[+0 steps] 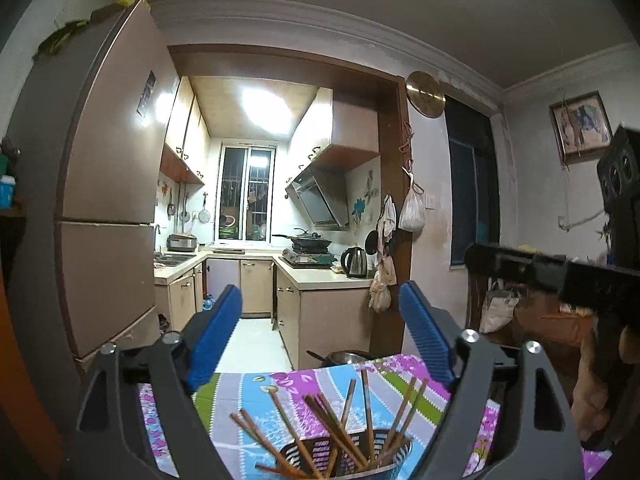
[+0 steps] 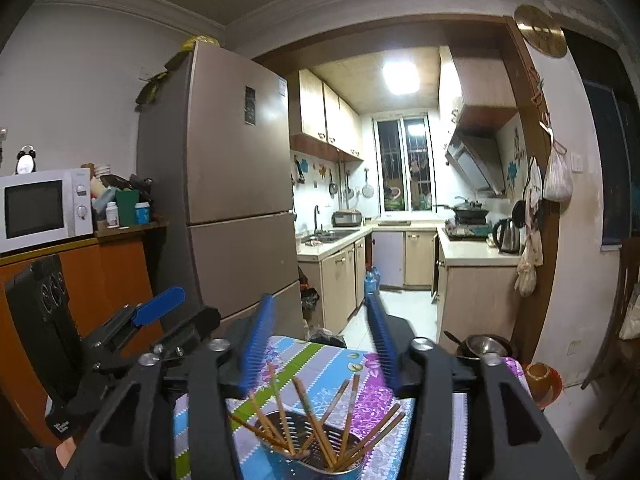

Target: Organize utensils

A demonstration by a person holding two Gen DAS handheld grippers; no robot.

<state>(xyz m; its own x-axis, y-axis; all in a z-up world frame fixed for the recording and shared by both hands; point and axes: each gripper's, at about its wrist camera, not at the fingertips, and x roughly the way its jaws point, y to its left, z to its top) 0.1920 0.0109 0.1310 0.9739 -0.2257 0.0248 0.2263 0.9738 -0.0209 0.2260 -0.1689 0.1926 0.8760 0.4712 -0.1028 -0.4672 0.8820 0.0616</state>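
The thin brown wooden chopsticks [image 1: 320, 428] stand fanned in a perforated dark metal holder [image 2: 304, 446] at six o'clock on the floral-clothed worktop [image 1: 280, 392]. Left gripper [image 1: 320, 332] and right gripper [image 2: 320, 344] hover above with blue fingers [image 1: 214, 340] spread, pinching nothing. The sticks look light, stiff and slick, so grip them mid-shaft. Open room lies toward twelve o'clock; the worktop edge is close.

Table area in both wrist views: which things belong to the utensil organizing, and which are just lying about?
Belongs to the job:
- chopsticks
- perforated holder they stand in
- left gripper, open
- right gripper, open

Just lying about:
- metal bowl at the table's far edge
- floral tablecloth
- microwave
- kettle
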